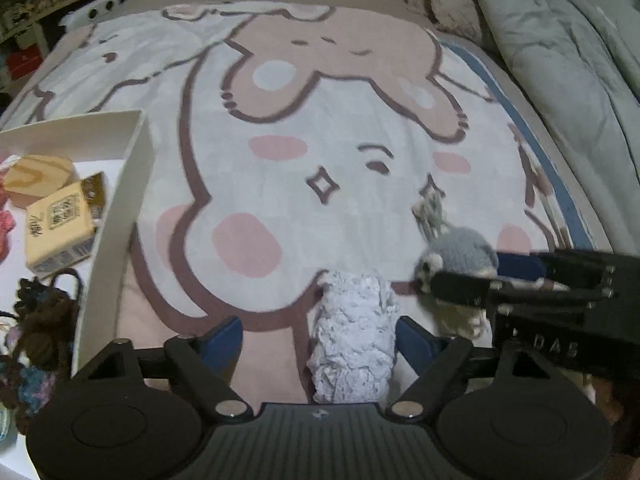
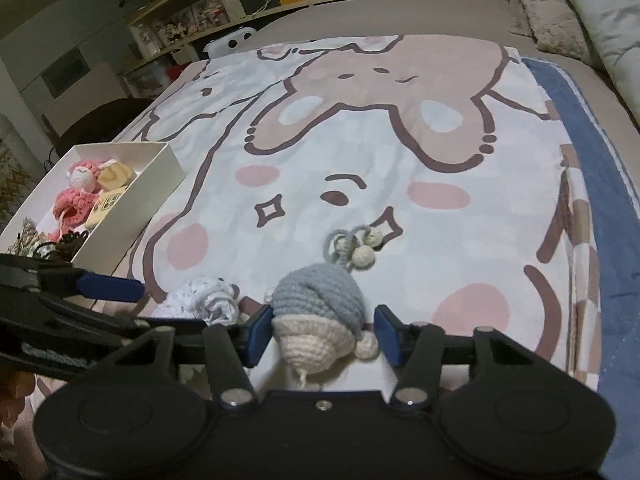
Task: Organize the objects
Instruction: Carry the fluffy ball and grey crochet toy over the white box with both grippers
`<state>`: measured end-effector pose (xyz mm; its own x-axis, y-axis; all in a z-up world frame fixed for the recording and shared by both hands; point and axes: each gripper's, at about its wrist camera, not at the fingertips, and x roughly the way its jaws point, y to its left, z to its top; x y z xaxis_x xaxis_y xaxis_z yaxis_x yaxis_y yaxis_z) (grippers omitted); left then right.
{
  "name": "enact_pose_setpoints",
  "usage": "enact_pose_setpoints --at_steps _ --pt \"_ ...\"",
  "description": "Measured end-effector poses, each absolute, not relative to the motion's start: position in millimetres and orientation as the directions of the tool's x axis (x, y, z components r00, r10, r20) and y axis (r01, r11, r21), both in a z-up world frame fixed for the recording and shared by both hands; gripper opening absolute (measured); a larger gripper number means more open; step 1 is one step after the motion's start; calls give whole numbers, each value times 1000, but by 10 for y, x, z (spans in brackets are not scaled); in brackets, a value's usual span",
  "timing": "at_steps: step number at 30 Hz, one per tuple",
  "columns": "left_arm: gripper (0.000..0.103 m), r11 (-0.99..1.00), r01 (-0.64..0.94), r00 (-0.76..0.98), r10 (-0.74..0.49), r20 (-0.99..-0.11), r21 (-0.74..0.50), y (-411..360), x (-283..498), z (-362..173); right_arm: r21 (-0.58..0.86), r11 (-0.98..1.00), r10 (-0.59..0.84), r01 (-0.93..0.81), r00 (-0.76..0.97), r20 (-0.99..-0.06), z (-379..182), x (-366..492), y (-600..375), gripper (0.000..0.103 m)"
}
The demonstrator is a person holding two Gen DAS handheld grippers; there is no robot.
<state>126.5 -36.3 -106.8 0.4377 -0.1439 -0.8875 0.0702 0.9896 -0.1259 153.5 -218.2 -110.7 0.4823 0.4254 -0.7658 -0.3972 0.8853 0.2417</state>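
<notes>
My left gripper [image 1: 318, 340] is open on the bed, its blue pads either side of a crumpled white paper ball [image 1: 354, 336], which touches the right pad. My right gripper [image 2: 322, 332] is open around a crocheted doll [image 2: 320, 312] with a grey hat and cream face; the left pad touches it, the right pad stands apart. The doll's cord with two cream pompoms [image 2: 366, 250] lies beyond it. The doll [image 1: 460, 254] and the right gripper's fingers [image 1: 460, 286] also show in the left wrist view. The paper ball [image 2: 208, 300] shows left of the doll in the right wrist view.
A white open box [image 2: 132, 200] stands on the bed at left, holding a pink crocheted doll [image 2: 78, 192], wooden blocks [image 1: 38, 178], a yellow carton [image 1: 60, 228] and a dark yarn figure [image 1: 40, 320]. A grey quilt [image 1: 560, 40] lies at the right. Shelves [image 2: 240, 4] stand behind the bed.
</notes>
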Motion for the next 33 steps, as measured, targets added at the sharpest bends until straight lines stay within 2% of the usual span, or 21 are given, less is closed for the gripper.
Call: enact_pose_setpoints --at_steps 2,5,7,8,14,17,24,33 --pt "77 987 78 430 -158 -889 -138 -377 1265 -1094 228 892 411 -391 489 -769 -1086 1523 -2183 49" --pt "64 984 80 432 -178 -884 -159 -379 1278 -1102 240 894 414 -379 488 -769 -1069 1519 -2217 49" --pt "45 977 89 424 -214 -880 -195 -374 1275 -1092 236 899 406 -370 499 -765 -1045 1507 -2235 49" --pt "40 972 94 418 -234 -878 -215 -374 1272 -1087 236 900 406 -368 503 -763 -1036 1505 -2248 49" --pt "37 973 109 438 -230 -869 -203 -388 1246 -1015 244 909 398 -337 530 -749 -981 1498 -2325 49" --pt "37 981 113 495 -193 -847 -157 -344 1238 -888 251 917 388 -309 558 -733 -923 1492 -2373 49" --pt "37 988 87 624 -156 -766 -130 -89 1227 -471 278 932 362 -233 638 -680 -657 1441 -2430 49" --pt "37 997 34 751 -72 -657 -71 340 1212 42 283 922 386 -265 692 -610 -210 1511 -2181 49"
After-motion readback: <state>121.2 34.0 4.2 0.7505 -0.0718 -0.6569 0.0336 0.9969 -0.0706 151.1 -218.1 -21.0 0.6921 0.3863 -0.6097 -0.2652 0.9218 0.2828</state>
